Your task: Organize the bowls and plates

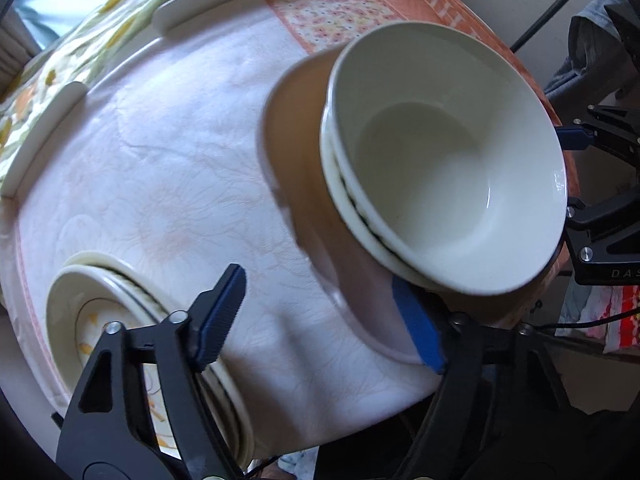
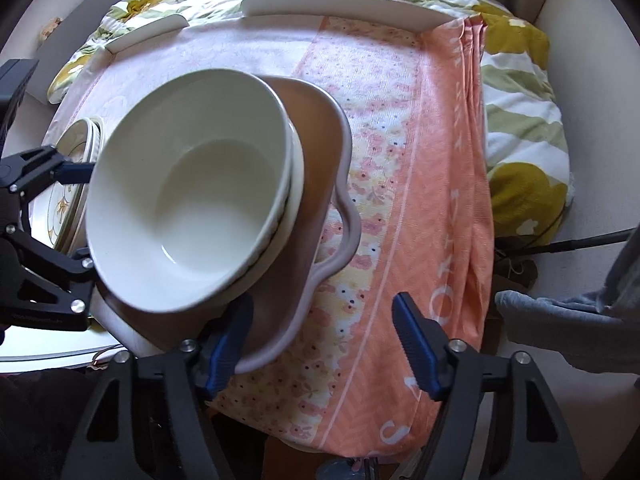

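Bench (image 2: 440, 200): round, under pink and orange cloths.
Bowls (image 2: 192, 208): white, nested in a brown dish (image 2: 320, 152), mid-bench.
Plates (image 1: 100, 320): stacked near the bench's edge.
Left gripper (image 1: 320, 320): jaws apart, beside dish.
Right gripper (image 2: 324, 344): jaws apart, one at the dish's rim.
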A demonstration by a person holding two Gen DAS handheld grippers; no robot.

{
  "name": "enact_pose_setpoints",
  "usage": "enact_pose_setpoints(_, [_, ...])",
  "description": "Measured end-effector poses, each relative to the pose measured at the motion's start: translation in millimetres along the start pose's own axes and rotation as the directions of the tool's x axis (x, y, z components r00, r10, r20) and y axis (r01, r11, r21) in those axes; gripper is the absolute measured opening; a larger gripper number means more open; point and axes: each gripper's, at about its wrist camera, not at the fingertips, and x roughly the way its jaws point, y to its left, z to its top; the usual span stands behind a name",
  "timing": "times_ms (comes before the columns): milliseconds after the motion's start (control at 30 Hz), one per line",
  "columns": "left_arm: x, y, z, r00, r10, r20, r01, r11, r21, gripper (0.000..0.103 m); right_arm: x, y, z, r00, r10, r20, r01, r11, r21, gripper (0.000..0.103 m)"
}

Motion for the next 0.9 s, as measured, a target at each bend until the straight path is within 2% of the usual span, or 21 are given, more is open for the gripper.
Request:
enact_pose_setpoints(33, [2.8,-0.9,1.2,1.0,-0.003,-0.003,0.003,1.0,0.003,0.061,1.5,0.8,2.2,1.0,-0.002,-0.005,0.002,1.0,-0.008,0.06])
enact_pose_setpoints(133, [8.8,-0.5,3.8,0.999,-0.038,-0.008,0.038,0.999,-0.001,0.051,8.8,7.3,9.8,1.0,-0.014,-0.022,0.013,0.999,-0.043,0.046])
enact_pose_setpoints(200, [10.6,1.7,3.9,0.999,-0.047,0.002,0.047,0.999,-0.006,0.047,14.5,13.9,13.5,1.0,0.005,-0.03,-0.007,0.998,-0.065,0.028])
enact_pose_setpoints(267, [12.2,1.5,4.0,0.999,-0.039,0.017,0.039,0.999,0.011,0.042,19.2,18.9,15.1,0.999,0.009,-0.038,-0.012,0.997,-0.08,0.022])
enact_pose_setpoints(300, [13.2,1.3,3.8,0.999,-0.046,0.019,0.045,0.999,0.015,0.036,19.5,20.7,15.0,0.999,0.015,-0.035,-0.018,0.996,-0.084,0.017])
enact_pose_setpoints(367, [14.4,-0.4,3.8,0.997,-0.071,0.03,0.07,0.997,0.021,0.03,18.8,23.5,13.8,1.0,0.02,-0.023,-0.022,0.995,-0.093,0.015])
enact_pose_setpoints(433, [14.4,-5.4,3.8,0.996,-0.079,0.04,0.077,0.996,0.048,0.014,17.9,26.4,11.4,1.0,0.025,-0.011,-0.026,0.994,-0.104,0.013])
enact_pose_setpoints(633, [12.2,-11.4,2.1,0.997,-0.039,0.061,0.035,0.998,0.057,0.013,13.9,37.9,5.3,1.0,-0.008,0.007,0.009,0.992,-0.129,0.013])
enact_pose_setpoints(900, [-3.0,-7.4,1.6,0.994,0.01,0.113,-0.01,1.0,0.005,0.013,-1.1,48.4,1.8,0.998,-0.01,0.06,0.019,0.99,-0.138,0.013])
